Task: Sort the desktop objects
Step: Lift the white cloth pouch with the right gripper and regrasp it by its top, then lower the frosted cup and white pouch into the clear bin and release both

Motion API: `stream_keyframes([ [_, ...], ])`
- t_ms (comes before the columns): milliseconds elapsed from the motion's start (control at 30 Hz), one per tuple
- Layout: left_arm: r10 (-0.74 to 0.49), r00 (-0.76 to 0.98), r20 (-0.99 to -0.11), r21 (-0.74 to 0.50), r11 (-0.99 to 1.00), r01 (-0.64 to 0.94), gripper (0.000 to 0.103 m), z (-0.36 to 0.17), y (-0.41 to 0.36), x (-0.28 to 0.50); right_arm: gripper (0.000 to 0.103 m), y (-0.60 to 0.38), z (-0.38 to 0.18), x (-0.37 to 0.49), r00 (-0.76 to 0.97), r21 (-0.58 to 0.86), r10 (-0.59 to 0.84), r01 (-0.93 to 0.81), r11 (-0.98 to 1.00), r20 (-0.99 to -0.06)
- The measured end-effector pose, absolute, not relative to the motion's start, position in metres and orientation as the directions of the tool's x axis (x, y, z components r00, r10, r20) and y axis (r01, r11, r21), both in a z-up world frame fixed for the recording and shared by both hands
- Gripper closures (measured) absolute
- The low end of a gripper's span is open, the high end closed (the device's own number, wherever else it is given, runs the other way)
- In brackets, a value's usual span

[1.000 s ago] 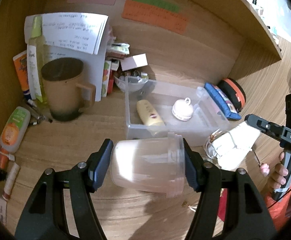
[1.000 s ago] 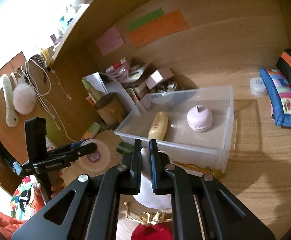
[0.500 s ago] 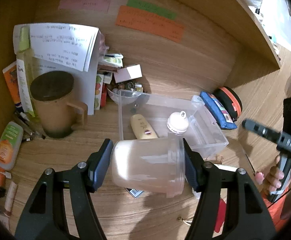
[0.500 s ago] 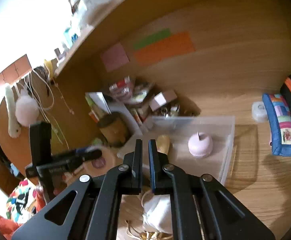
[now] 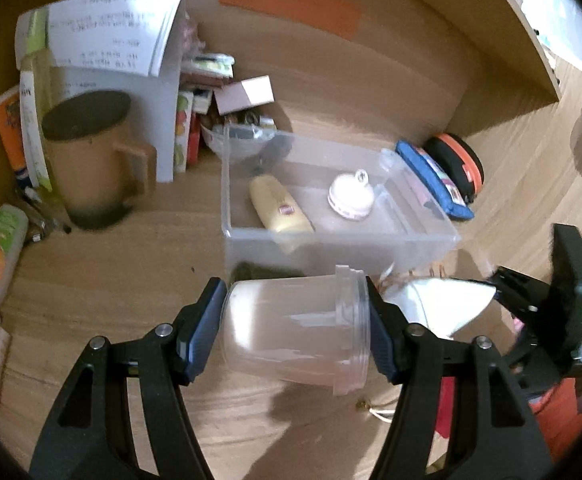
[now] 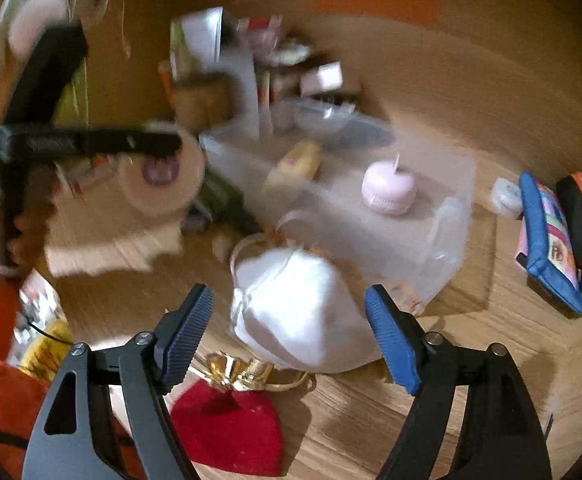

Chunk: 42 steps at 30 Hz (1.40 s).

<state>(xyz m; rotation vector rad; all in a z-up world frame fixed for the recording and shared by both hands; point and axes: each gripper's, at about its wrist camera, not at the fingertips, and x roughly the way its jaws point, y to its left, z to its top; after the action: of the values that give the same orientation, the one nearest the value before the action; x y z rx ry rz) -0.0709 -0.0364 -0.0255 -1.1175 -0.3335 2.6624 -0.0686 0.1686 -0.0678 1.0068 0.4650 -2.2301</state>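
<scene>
— Where do things stand?

— My left hand-held gripper [image 5: 295,328] clamps a clear jar [image 5: 295,330] sideways, low in the frame, just before the bin [image 5: 419,240]. I'd lift it over the near wall and open slowly. My right hand-held gripper [image 6: 287,330] gapes wide, empty, around a white mask [image 6: 295,312].

— And the surroundings?

— Wooden bench [image 5: 111,288], cluttered at upper left; the right view is blurred.

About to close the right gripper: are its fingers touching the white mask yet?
Apart. The right wrist view shows the right gripper wide open, with wood visible between each blue fingertip and the white mask.
</scene>
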Motion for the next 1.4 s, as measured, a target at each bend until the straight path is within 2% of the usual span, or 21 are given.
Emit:
stream_keyframes([
  [167,0.307,-0.663,-0.683,-0.300,-0.945,-0.128,0.038,-0.035,-0.030,-0.065,0.030,0.157,-0.089,-0.080,-0.493,-0.085,-0.362,0.675,-0.733,-0.791],
  [300,0.328,-0.649,-0.686,-0.319,-0.938,-0.138,0.038,-0.039,-0.027,-0.065,0.050,0.160,-0.084,-0.084,-0.507,-0.075,-0.374,0.664,-0.744,-0.777],
  [333,0.332,-0.647,-0.686,-0.320,-0.937,-0.141,0.038,-0.038,-0.026,-0.065,0.063,0.161,-0.081,-0.084,-0.511,-0.069,-0.378,0.658,-0.750,-0.772],
  [367,0.333,-0.648,-0.685,-0.320,-0.937,-0.143,0.038,-0.038,-0.025,-0.066,0.070,0.162,-0.078,-0.085,-0.506,-0.053,-0.386,0.655,-0.754,-0.772],
  [433,0.337,-0.652,-0.679,-0.320,-0.935,-0.149,0.038,-0.035,-0.023,-0.067,0.077,0.171,-0.071,-0.091,-0.483,0.023,-0.427,0.642,-0.767,-0.764],
  [567,0.344,-0.665,-0.663,-0.328,-0.932,-0.155,0.038,-0.028,-0.023,-0.069,0.078,0.188,-0.056,-0.096,-0.452,0.143,-0.503,0.623,-0.769,-0.736],
  [700,0.348,-0.680,-0.645,-0.338,-0.928,-0.155,0.038,-0.017,-0.026,-0.075,0.078,0.205,-0.038,-0.106,-0.396,0.313,-0.620,0.607,-0.730,-0.677],
  [900,0.351,-0.700,-0.621,-0.347,-0.925,-0.156,0.038,0.005,-0.032,-0.091,0.078,0.217,-0.026,-0.126,-0.346,0.484,-0.725,0.566,-0.668,-0.596],
  [1133,0.323,-0.729,-0.603,-0.332,-0.933,-0.140,0.038,0.024,-0.041,-0.113,0.078,0.225,-0.018,-0.147,-0.353,0.544,-0.759,0.539,-0.643,-0.547],
  [1400,0.300,-0.728,-0.616,-0.318,-0.941,-0.119,0.038,0.020,-0.043,-0.140,0.078,0.229,-0.018,-0.177,-0.365,0.587,-0.779,0.514,-0.625,-0.509],
])
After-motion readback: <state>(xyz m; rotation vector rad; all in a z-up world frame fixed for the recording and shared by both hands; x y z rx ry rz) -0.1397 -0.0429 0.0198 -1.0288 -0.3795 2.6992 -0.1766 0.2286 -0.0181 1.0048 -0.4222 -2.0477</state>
